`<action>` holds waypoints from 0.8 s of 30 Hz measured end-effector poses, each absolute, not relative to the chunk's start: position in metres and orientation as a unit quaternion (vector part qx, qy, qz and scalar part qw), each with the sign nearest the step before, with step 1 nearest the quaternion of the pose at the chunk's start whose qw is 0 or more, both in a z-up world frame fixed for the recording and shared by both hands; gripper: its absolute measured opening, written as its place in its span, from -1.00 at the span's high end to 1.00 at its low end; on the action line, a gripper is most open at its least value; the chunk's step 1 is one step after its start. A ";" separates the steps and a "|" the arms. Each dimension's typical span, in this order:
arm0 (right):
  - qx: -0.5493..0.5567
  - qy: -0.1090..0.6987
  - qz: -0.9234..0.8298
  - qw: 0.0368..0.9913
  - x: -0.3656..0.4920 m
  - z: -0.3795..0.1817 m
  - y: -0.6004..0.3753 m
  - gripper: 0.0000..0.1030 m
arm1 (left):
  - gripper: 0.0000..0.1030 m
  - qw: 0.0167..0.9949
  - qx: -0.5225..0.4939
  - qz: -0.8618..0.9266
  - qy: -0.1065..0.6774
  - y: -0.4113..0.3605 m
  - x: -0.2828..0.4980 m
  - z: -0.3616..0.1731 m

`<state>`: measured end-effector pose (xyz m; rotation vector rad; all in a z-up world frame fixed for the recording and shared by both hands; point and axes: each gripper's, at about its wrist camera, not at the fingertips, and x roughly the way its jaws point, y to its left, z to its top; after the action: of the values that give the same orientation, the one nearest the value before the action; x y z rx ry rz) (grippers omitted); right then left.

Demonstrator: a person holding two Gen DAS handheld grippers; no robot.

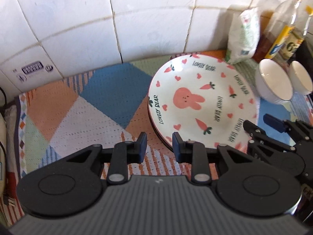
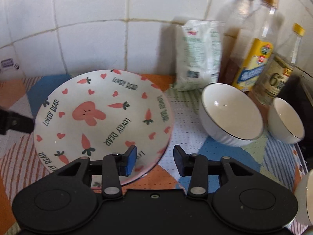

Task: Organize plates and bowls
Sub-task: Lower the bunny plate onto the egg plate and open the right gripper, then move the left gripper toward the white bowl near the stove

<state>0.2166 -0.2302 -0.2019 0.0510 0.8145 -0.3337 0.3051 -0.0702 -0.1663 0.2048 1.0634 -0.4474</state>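
Two hand-held grippers at work over a bench covered with a patterned cloth (image 1: 109,90).

Left hand-held gripper (image 1: 159,147): narrow gap between the blue pads, nothing inside it, only cloth below. Right pad just over the plate's rim at about 7 o'clock of the plate, touching or not cannot be told.

Right hand-held gripper (image 2: 154,160): medium gap, not closed on anything. Left pad above the plate's rim at about 5 o'clock of the plate, right pad above bare cloth, rim edge passing under the gap. No pressing of the pads on the rim to be seen. Also visible from the left wrist view, at 4 o'clock of the plate.

Plate (image 1: 203,101) with a pink rabbit, carrots, hearts and the words "LOVELY BEAR": flat on the cloth, on top of at least one more plate, dark rims showing under its left edge.

At 2 o'clock of the plate, near bowl (image 2: 232,113), white with a thin dark rim, upright, apart from the plate. Far bowl (image 2: 287,121) just beside it, at 3 o'clock of it, same kind.

Behind the bowls, at 12 o'clock: white bag (image 2: 197,58) standing against the tiled wall (image 1: 78,19), and bottles (image 2: 260,54) close together at its right.
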 end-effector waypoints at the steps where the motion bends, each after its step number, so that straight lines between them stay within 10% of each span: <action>1: 0.035 0.389 -0.165 0.906 0.210 -0.198 -0.232 0.10 | 0.47 0.835 0.100 -0.214 0.497 -0.069 0.302 -0.161; 24: 0.089 0.384 -0.214 0.894 0.073 -0.137 -0.228 -0.09 | 0.05 0.782 0.174 -0.337 0.495 -0.105 0.195 -0.086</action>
<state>0.0728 -0.2277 -0.1369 0.1841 0.7971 -0.4432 0.1952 -0.1046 -0.0863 0.3748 1.0684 -0.7272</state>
